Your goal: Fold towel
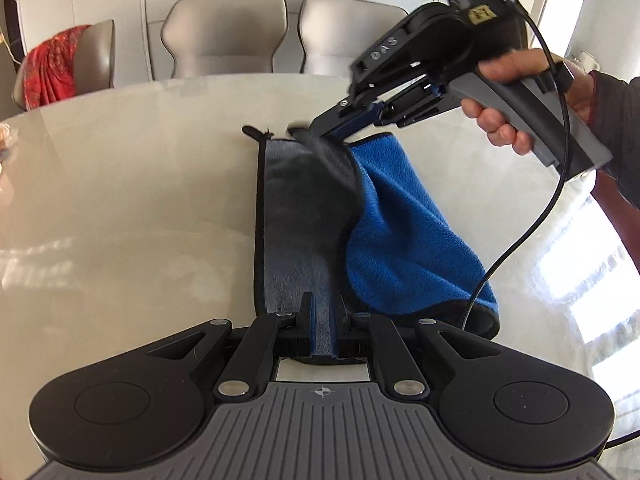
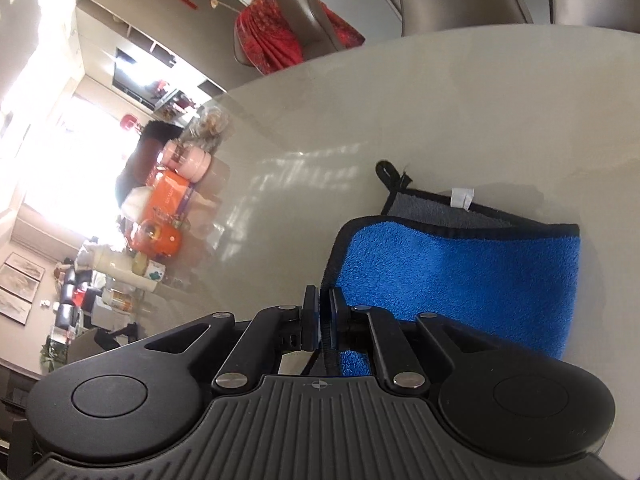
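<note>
A towel (image 1: 384, 236), blue on one side and grey on the other with a black hem, lies on the glossy beige table (image 1: 132, 208). My left gripper (image 1: 323, 312) is shut on the towel's near edge. My right gripper (image 1: 308, 130) is shut on the far corner and holds it lifted over the grey side, so the blue side drapes from it. In the right wrist view the right gripper (image 2: 324, 308) pinches the black hem of the towel (image 2: 460, 276). A hanging loop (image 2: 386, 170) and a white label (image 2: 461, 197) show at its far edge.
Beige chairs (image 1: 224, 32) stand behind the table; one at the left carries a red cloth (image 1: 50, 68). Jars, an orange box (image 2: 168, 196) and other clutter sit at the table's far left end. A black cable (image 1: 516, 240) hangs from the right gripper.
</note>
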`<state>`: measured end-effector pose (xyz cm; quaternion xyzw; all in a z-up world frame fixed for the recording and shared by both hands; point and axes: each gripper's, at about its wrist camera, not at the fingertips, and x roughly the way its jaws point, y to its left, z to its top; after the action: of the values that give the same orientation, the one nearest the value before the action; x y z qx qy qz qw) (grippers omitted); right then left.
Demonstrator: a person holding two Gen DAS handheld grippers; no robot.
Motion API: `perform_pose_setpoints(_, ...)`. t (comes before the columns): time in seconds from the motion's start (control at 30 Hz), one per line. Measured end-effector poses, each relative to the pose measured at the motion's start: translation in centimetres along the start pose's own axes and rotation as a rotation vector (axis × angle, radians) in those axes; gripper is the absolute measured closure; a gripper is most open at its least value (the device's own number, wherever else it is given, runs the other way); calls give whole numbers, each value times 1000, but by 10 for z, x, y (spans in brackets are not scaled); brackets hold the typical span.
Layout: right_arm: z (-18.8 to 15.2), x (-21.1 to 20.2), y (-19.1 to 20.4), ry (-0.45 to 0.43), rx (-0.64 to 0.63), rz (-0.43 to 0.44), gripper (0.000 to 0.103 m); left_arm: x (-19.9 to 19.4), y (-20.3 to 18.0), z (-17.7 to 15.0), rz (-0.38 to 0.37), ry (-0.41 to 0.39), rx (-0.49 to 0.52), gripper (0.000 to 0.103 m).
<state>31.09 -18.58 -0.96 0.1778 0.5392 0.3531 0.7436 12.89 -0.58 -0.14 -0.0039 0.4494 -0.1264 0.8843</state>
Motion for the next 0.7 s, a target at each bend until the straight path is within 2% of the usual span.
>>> perform_pose_setpoints(0.03,-1,-1,-3,11,10,-17,65,2,2,0,-10,5,-3,96)
perform_pose_setpoints(0.17,-24,-36,1,-64,-46,-31,62,23,7,2,-84,35,-29,93)
perform_pose_setpoints(0.3,-82,-66,9,-90,-173,-202,50,45,7,3,-150,61,-70,81)
perform_pose_setpoints(0.37,-118,-76,9,-122,-233,-303,47,55,10,5,-195,76,-119,68)
perform_pose_setpoints(0.4,-130,-81,5,-140,-208,-305,47,57,10,5,-199,76,-125,63)
perform_pose_setpoints(0.43,-142,-86,1,-157,-182,-307,47,61,11,6,-201,77,-136,53)
perform_pose_setpoints(0.47,-155,-91,-3,-174,-156,-308,47,64,11,8,-194,81,-143,51)
perform_pose_setpoints(0.57,-191,-105,-14,-228,-76,-313,47,75,14,11,-214,105,-181,50)
perform_pose_setpoints(0.6,-188,-108,-13,-266,-19,-303,47,78,15,12,-227,113,-196,49)
perform_pose_setpoints(0.63,-197,-113,-15,-289,6,-304,47,83,17,13,-248,132,-220,48)
perform_pose_setpoints(0.7,-214,-121,-17,-324,27,-331,47,88,17,15,-244,144,-225,46)
